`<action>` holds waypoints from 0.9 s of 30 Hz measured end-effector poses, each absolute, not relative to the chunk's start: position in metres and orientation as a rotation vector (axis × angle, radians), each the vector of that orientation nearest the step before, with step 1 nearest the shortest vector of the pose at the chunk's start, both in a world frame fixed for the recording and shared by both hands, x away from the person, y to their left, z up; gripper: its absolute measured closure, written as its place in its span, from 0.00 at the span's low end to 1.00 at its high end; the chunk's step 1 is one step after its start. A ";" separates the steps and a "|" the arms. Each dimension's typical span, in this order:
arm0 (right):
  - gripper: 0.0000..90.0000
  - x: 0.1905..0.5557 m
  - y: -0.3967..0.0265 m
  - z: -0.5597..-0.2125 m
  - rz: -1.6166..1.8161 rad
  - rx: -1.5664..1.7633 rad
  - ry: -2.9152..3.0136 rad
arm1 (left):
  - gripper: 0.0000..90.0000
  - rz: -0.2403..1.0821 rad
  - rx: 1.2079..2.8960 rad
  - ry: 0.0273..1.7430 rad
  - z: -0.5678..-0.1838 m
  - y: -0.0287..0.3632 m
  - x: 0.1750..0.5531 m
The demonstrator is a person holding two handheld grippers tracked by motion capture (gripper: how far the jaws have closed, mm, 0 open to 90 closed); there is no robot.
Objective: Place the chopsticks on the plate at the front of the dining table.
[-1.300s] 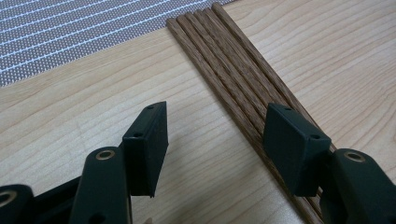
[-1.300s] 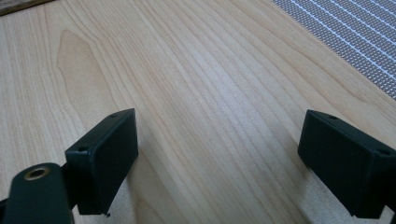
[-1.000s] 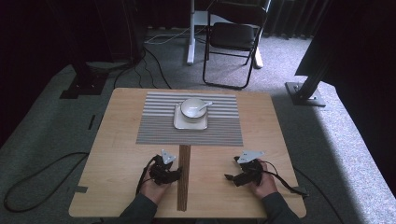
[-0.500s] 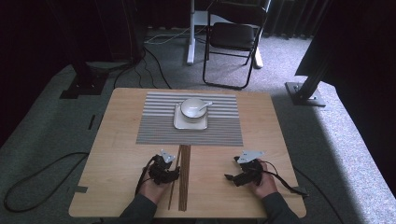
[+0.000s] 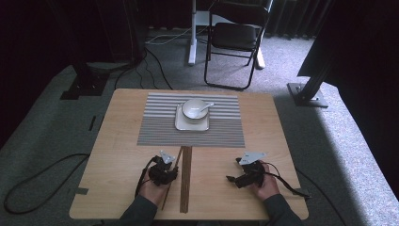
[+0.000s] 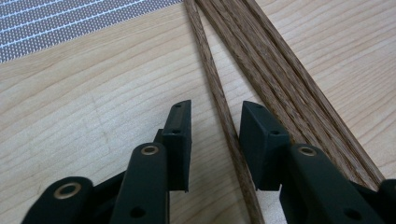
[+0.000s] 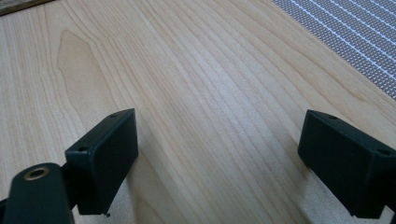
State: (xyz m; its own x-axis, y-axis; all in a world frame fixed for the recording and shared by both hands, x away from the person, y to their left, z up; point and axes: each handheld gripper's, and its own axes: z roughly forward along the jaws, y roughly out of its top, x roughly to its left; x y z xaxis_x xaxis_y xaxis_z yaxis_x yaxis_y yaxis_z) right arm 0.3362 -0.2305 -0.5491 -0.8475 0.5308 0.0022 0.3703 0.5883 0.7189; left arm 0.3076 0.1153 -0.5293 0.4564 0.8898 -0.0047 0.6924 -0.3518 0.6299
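High view: the wooden table [image 5: 117, 141] filled the centre of the frame, with a striped mat [image 5: 155, 127] across its upper half. On the mat stood a square plate [image 5: 181, 125] bearing a bowl [image 5: 194, 108], with a spoon [image 5: 206, 106] resting in it. The left gripper [image 5: 165, 165] lay at lower centre-left and the right gripper [image 5: 237, 178] at lower centre-right, well apart. A bundle of sticks [image 5: 186, 179] ran from the mat's lower edge toward the bottom of the frame, just beside the left gripper. One stick [image 5: 176, 160] was angled away from the bundle.

Left gripper view: the jaws had just been closing. That stick [image 6: 223, 107] lay between them, running from top centre to bottom centre. A gap showed on each side of it, so the pads were not yet pressing. The bundle [image 6: 280, 70] ran to its right.

Right gripper view: the jaws stood spread wide over bare table [image 7: 210, 93], with the mat [image 7: 355, 32] at upper right.
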 end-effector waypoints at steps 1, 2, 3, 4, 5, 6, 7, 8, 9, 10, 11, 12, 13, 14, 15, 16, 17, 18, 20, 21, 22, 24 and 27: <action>0.13 0.336 -0.231 -0.549 1.106 0.749 2.605 | 0.76 0.460 2.149 1.321 -0.529 0.116 0.308; 0.13 0.336 -0.231 -0.549 1.105 0.750 2.605 | 0.77 0.462 2.148 1.324 -0.529 0.117 0.308; 0.13 0.336 -0.231 -0.549 1.106 0.749 2.605 | 0.78 0.463 2.145 1.329 -0.529 0.117 0.308; 0.13 0.336 -0.231 -0.549 1.105 0.749 2.605 | 0.80 0.464 2.144 1.333 -0.529 0.118 0.308; 0.13 0.336 -0.231 -0.549 1.105 0.750 2.605 | 0.81 0.467 2.144 1.336 -0.529 0.118 0.308; 0.13 0.336 -0.231 -0.549 1.106 0.750 2.605 | 0.82 0.470 2.142 1.342 -0.529 0.119 0.308; 0.13 0.336 -0.231 -0.549 1.106 0.750 2.605 | 0.83 0.468 2.138 1.348 -0.528 0.120 0.308; 0.13 0.336 -0.231 -0.549 1.105 0.749 2.605 | 0.84 0.469 2.138 1.352 -0.528 0.121 0.308; 0.13 0.336 -0.231 -0.549 1.105 0.750 2.605 | 0.84 0.466 2.138 1.355 -0.528 0.122 0.309; 0.13 0.336 -0.231 -0.549 1.106 0.749 2.605 | 0.85 0.465 2.132 1.359 -0.528 0.122 0.309; 0.13 0.336 -0.231 -0.549 1.105 0.750 2.605 | 0.87 0.461 2.129 1.362 -0.528 0.123 0.309; 0.13 0.336 -0.231 -0.549 1.106 0.750 2.605 | 0.88 0.462 2.127 1.367 -0.528 0.124 0.309; 0.13 0.336 -0.231 -0.549 1.106 0.750 2.605 | 0.89 0.462 2.127 1.367 -0.528 0.124 0.309; 0.13 0.336 -0.231 -0.549 1.105 0.750 2.605 | 0.89 0.459 2.126 1.368 -0.528 0.125 0.310; 0.13 0.336 -0.231 -0.549 1.106 0.750 2.605 | 0.91 0.460 2.126 1.372 -0.528 0.127 0.310; 0.13 0.336 -0.231 -0.549 1.105 0.750 2.605 | 0.92 0.457 2.122 1.376 -0.528 0.127 0.310; 0.13 0.336 -0.231 -0.549 1.106 0.750 2.605 | 0.92 0.457 2.122 1.376 -0.528 0.127 0.310; 0.13 0.336 -0.231 -0.549 1.106 0.750 2.605 | 0.93 0.456 2.123 1.377 -0.528 0.129 0.311; 0.13 0.336 -0.231 -0.549 1.106 0.750 2.605 | 0.93 0.457 2.123 1.378 -0.528 0.129 0.311; 0.13 0.336 -0.231 -0.549 1.105 0.749 2.605 | 0.93 0.463 2.126 1.379 -0.528 0.130 0.311; 0.13 0.336 -0.231 -0.549 1.105 0.749 2.605 | 0.93 0.463 2.126 1.379 -0.528 0.130 0.311; 0.13 0.336 -0.231 -0.549 1.105 0.750 2.605 | 0.93 0.462 2.124 1.382 -0.528 0.131 0.311; 0.13 0.336 -0.231 -0.549 1.106 0.750 2.605 | 0.93 0.458 2.117 1.380 -0.528 0.133 0.311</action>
